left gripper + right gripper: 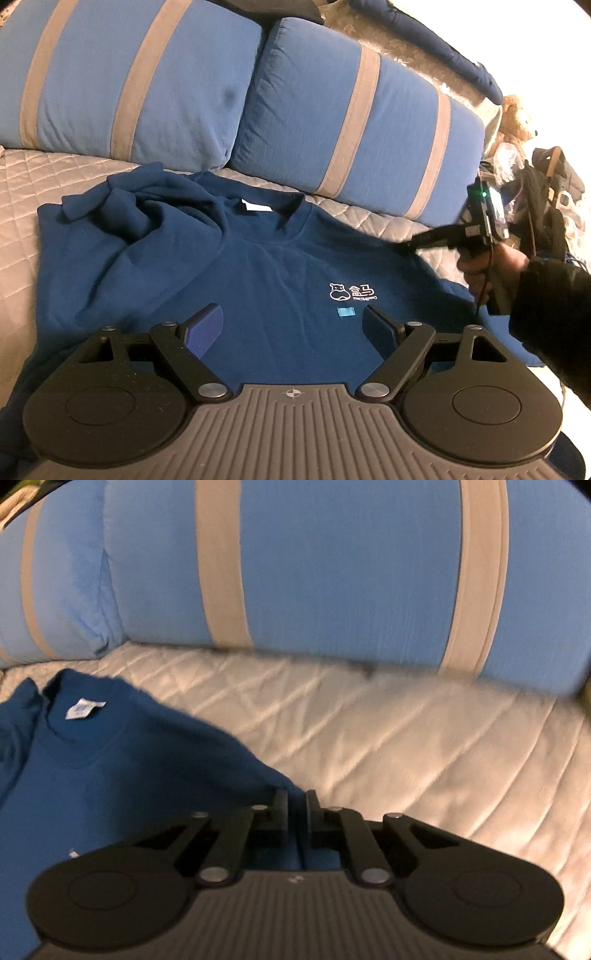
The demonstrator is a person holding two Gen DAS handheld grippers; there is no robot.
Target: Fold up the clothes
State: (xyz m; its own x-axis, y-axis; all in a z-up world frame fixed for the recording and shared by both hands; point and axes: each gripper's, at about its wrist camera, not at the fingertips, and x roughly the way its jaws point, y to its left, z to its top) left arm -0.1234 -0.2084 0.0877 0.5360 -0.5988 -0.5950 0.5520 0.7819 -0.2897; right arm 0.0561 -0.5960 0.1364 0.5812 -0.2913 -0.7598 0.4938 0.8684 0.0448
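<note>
Right gripper, jaws pressed together, pinching the shoulder edge of the navy sweatshirt. Left gripper, jaws spread wide, nothing between them, poised over the sweatshirt's chest beside the white logo. The sweatshirt lies front up on the quilted bedcover, collar toward two blue striped pillows at the head edge; one sleeve lies bunched across its shoulder.

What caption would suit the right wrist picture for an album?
Right gripper shut on the shoulder edge of a navy sweatshirt spread on a quilted bed.
</note>
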